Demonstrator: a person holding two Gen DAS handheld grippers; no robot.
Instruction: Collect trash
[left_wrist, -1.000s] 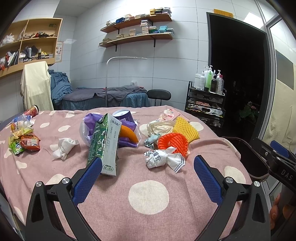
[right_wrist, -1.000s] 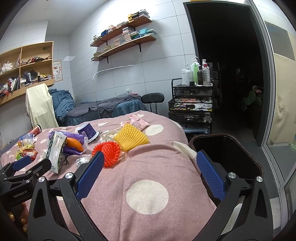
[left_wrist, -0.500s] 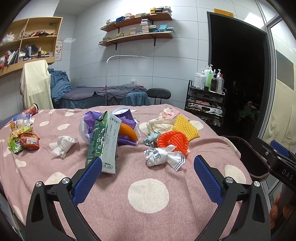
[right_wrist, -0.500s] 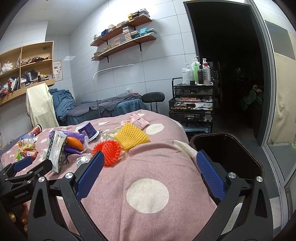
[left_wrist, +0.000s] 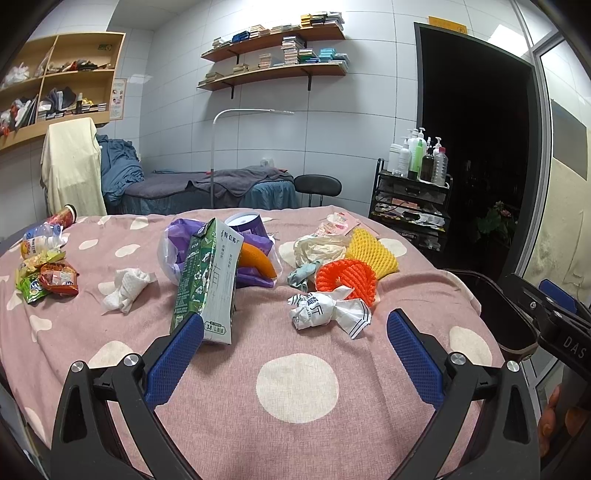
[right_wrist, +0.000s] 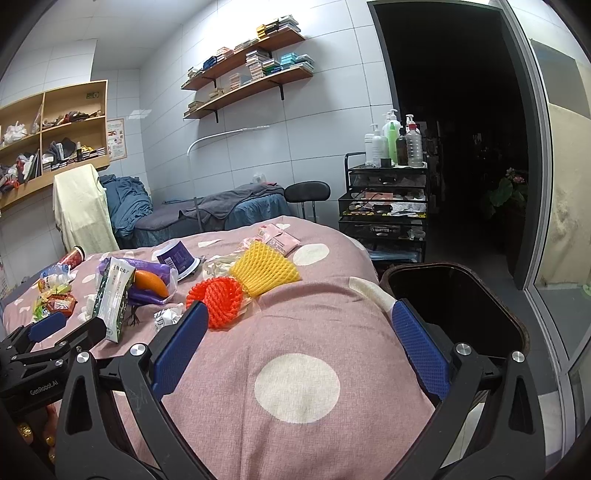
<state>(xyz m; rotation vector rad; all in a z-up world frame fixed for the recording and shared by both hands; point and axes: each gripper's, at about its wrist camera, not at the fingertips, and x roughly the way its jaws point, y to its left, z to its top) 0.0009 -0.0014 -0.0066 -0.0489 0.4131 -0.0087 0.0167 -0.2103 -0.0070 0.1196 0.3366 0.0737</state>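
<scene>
Left wrist view shows the left gripper (left_wrist: 293, 345) with jaws spread wide and nothing between them, hovering low over the pink spotted tablecloth (left_wrist: 258, 424) at the near edge of the table. Right wrist view shows the right gripper (right_wrist: 301, 341) likewise wide apart and empty, held over the table's right end beside the dark bin (right_wrist: 476, 295).

Finding: collection appears not to have started, or is at a very early stage. The part of the bin interior that is visible looks dark and empty, though its bottom cannot be made out.

Items remaining on the cloth:
- crumpled paper wrapper (left_wrist: 327, 308), nearest the left gripper, directly ahead of its opening
- green milk carton (left_wrist: 205, 286), upright and leaning, just beyond the left finger
- orange foam net (left_wrist: 347, 278) and yellow foam net (left_wrist: 371, 253), touching each other
- purple plastic bag (left_wrist: 221, 254) holding an orange object, behind the carton
- white tissue (left_wrist: 125, 286), apart on the left
- snack packets (left_wrist: 46, 277) and a plastic bottle (left_wrist: 40, 238) at the far left edge
- pink sachets (right_wrist: 279, 238) towards the far side

Assessment: essentially the whole load is outstanding. The wrapper is the likeliest first pick for the left gripper; the nets lie nearest the right gripper and the bin
</scene>
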